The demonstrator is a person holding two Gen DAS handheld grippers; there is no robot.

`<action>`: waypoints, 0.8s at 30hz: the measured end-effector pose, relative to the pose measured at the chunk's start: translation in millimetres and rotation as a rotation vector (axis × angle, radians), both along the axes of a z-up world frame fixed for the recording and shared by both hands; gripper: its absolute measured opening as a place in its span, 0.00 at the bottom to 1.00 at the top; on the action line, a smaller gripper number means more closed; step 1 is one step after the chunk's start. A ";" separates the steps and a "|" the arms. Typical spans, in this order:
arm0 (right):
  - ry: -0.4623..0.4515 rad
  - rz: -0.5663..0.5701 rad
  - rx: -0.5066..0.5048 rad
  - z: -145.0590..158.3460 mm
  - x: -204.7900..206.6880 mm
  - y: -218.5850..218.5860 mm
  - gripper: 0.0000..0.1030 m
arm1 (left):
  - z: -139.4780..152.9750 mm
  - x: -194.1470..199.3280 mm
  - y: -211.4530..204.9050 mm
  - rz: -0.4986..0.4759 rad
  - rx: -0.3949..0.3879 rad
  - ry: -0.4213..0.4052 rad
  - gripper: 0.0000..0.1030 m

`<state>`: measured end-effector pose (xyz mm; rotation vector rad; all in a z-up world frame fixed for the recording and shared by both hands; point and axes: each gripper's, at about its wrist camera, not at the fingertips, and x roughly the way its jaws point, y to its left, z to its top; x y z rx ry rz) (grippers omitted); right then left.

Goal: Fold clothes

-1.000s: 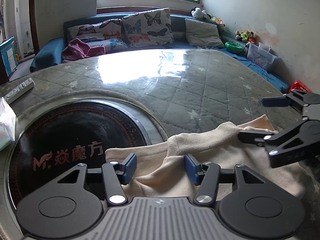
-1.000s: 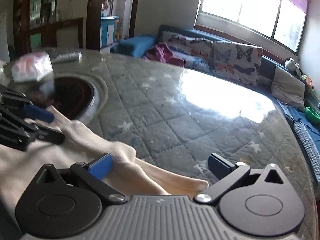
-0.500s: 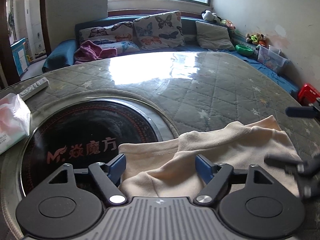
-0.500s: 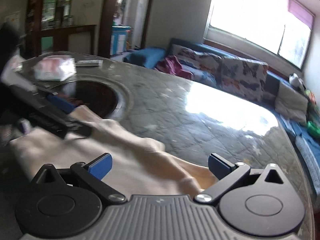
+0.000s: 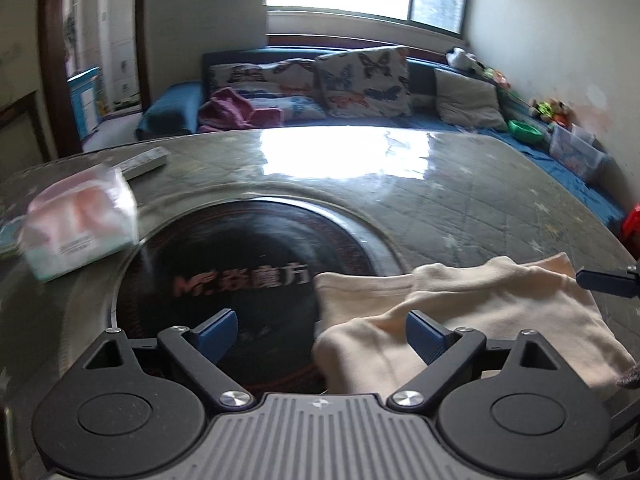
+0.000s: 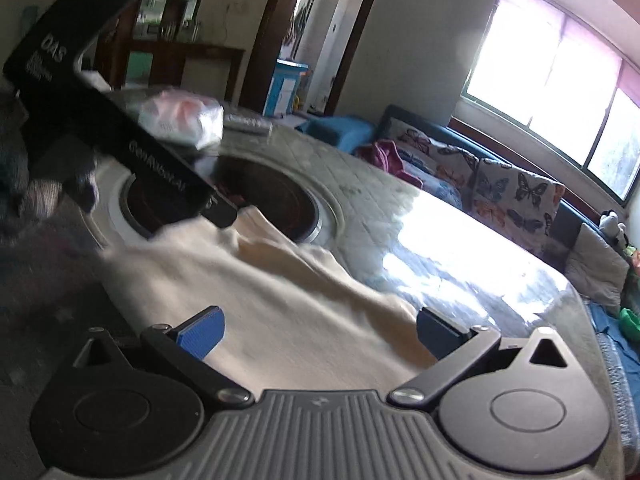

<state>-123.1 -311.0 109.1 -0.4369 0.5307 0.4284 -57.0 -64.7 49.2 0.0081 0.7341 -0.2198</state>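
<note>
We see a cream garment (image 5: pixel 460 320) lying rumpled on the bench (image 5: pixel 460 208), one edge lapping over the rim of the dark round hob (image 5: pixel 248 264) set into the bench top. The left gripper (image 5: pixel 320 334) has just been opening its fingers; they now stand spread, with the garment's near fold below and between them but neither pad pressing on it. The right gripper (image 6: pixel 318 332) hangs over the same garment with its fingers spread wide as well, the cloth beneath them and no pad closed on it.

Around the work we find a pack of tissues (image 5: pixel 78 224) to the left of the hob and a remote control (image 5: pixel 146 162) just behind it, both well apart from the garment. Beyond the bench runs a blue sofa (image 5: pixel 172 108) with butterfly cushions (image 5: pixel 360 76) and a heap of purple cloth (image 5: pixel 232 110).

From the left wrist we catch only one blue finger of the right gripper, at the right edge over the cloth. From the right wrist, the black body of the left gripper (image 6: pixel 132 136) crosses the upper left and hides part of the hob; this view is blurred there. It also shows a doorway (image 6: pixel 320 36) and a dark wooden cabinet (image 6: pixel 180 60).
</note>
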 end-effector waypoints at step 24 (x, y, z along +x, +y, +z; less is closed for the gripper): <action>-0.130 -0.064 -0.086 -1.8 -47.4 -26.1 1.00 | -15.2 -68.1 -4.8 -0.001 0.036 0.012 0.90</action>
